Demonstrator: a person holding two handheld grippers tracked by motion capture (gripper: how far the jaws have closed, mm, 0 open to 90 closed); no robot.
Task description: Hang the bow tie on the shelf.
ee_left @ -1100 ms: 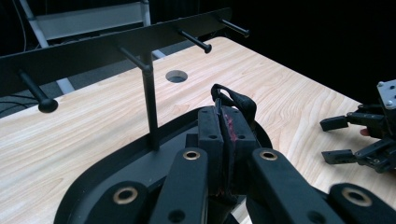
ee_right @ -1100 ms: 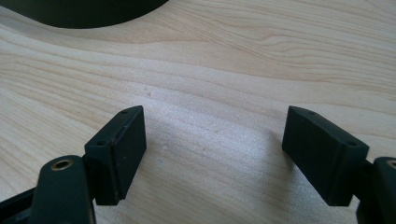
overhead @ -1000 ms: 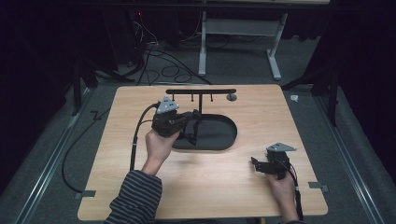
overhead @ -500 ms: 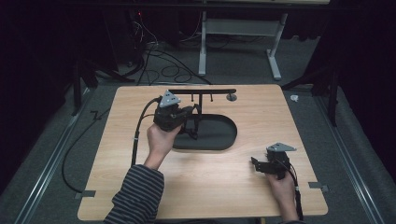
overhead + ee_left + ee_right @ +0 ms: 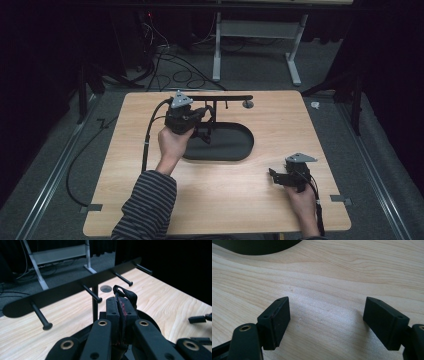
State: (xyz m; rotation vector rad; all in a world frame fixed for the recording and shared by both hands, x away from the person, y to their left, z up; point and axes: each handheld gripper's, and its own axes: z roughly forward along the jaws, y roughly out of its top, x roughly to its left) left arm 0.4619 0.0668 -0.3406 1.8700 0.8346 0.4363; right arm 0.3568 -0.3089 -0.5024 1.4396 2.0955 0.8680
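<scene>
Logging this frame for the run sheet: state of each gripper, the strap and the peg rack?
left gripper: shut on the black strap, raised near the rack.
black strap: pinched between the jaws, loop sticking out above them, on no peg.
peg rack: upright on its dark oval base, all visible pegs bare.
right gripper: open, nothing between the jaws, low over the table.

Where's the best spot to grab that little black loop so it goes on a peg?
Probably pinch its tail end, as the left gripper does, coming from the front of the rack. That leaves the black loop sticking out past the shut jaws, free to face a peg, since the pegs point toward the gripper.
</scene>
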